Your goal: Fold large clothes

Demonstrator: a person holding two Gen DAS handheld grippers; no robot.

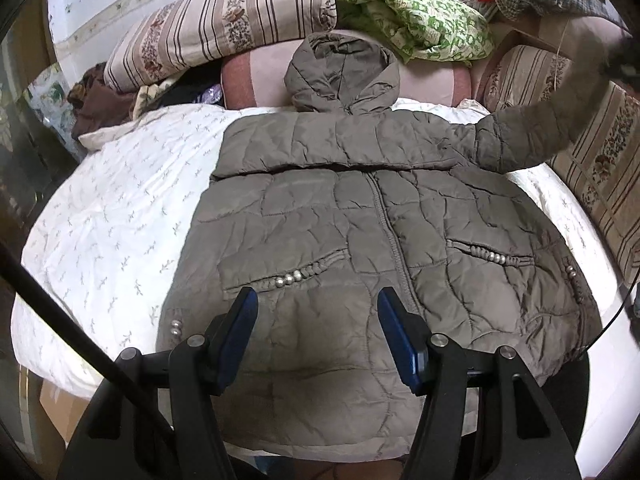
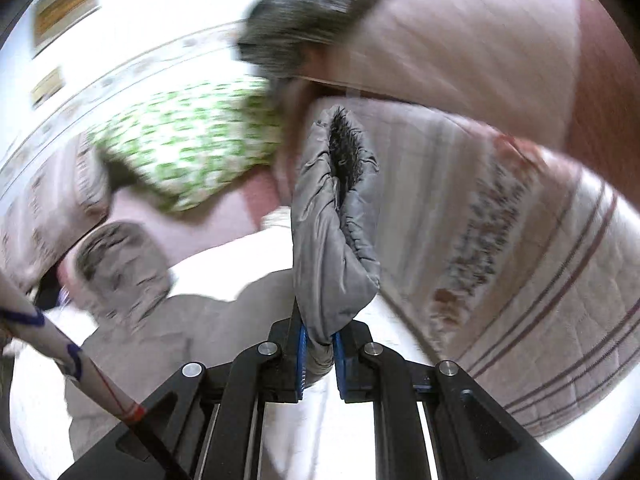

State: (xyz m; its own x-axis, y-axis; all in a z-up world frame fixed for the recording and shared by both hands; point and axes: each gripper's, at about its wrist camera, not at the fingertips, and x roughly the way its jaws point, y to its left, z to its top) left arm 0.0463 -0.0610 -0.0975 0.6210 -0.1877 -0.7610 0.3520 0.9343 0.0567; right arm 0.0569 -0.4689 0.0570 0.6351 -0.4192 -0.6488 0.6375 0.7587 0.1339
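A grey-brown quilted hooded jacket (image 1: 360, 216) lies front up on a white bed sheet (image 1: 120, 216), hood toward the pillows. Its left sleeve lies folded across the chest. My left gripper (image 1: 318, 304) is open and hovers above the jacket's lower hem, holding nothing. The right sleeve (image 1: 536, 128) is lifted up and to the right, off the bed. My right gripper (image 2: 320, 344) is shut on the sleeve cuff (image 2: 336, 220), whose dark furry lining shows at the opening. The right wrist view is blurred; the jacket body (image 2: 180, 328) lies below at left.
Striped floral pillows (image 1: 224, 24) and a green patterned cloth (image 1: 416, 16) pile at the head of the bed. A striped cushion (image 1: 600, 168) lines the right side. Dark clothes (image 1: 100, 96) lie at far left. A cardboard box (image 1: 60, 404) sits below the bed's near left edge.
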